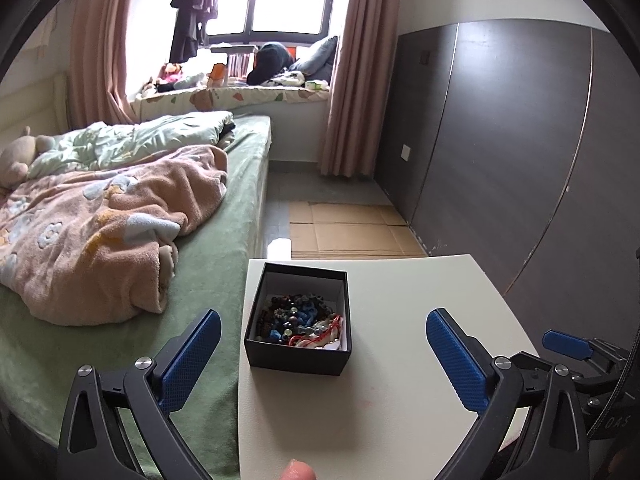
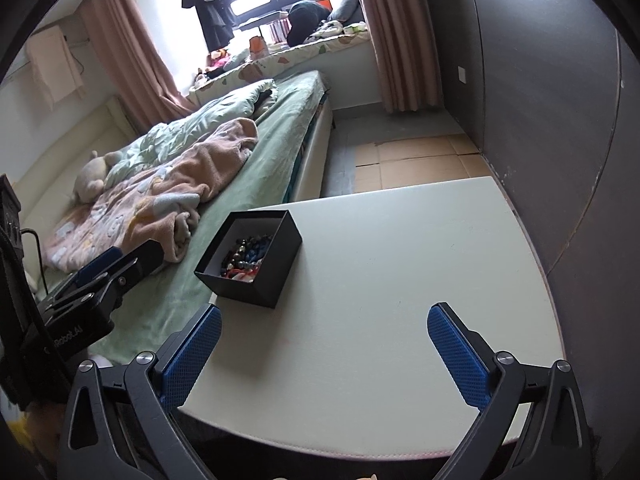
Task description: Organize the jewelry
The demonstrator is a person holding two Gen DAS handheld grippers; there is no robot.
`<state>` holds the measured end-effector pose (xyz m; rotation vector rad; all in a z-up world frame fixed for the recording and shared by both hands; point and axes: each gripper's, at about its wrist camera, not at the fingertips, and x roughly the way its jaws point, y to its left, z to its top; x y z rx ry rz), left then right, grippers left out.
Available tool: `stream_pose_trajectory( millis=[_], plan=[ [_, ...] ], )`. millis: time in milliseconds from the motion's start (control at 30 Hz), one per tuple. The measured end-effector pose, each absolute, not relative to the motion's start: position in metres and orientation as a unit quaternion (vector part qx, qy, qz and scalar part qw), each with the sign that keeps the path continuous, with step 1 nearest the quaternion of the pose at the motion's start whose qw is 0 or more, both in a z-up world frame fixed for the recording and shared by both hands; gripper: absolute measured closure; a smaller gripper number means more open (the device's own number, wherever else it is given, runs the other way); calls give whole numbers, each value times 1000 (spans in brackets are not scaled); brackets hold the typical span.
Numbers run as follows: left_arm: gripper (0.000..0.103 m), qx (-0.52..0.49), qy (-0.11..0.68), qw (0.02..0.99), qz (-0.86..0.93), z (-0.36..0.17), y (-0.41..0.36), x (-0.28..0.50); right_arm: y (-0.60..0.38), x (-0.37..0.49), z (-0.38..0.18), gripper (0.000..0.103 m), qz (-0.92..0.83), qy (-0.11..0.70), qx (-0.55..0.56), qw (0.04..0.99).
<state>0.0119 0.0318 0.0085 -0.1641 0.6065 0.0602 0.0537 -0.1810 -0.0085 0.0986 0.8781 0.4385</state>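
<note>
A bed (image 1: 224, 280) with a pink blanket (image 1: 100, 232) stands beside the white table (image 2: 400, 260). Near the table's bed-side edge sits an open black box (image 1: 298, 354) — inside lies a tangle of bead jewelry (image 1: 298, 322), dark, blue and red. The left gripper (image 1: 323, 350) and right gripper (image 2: 325, 346) both have jaws wide apart — nothing between them.

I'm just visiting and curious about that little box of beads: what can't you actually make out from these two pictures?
- Jewelry in the black box, left view: a tangled heap, pieces too small to count or name.
- Same heap, right view: the box's near wall hides the lower part.
- Table: its near edge is covered by the right gripper; nothing under it shows.
- Left gripper: body cut off by the frame.
</note>
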Motion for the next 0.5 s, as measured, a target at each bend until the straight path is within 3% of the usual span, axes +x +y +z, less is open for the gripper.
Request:
stream_pose_trajectory(
  millis=[500],
  plan=[
    [0,-81,302,949,31,6,30,18,-192,58,-4,0,200,421,62,883]
  ],
)
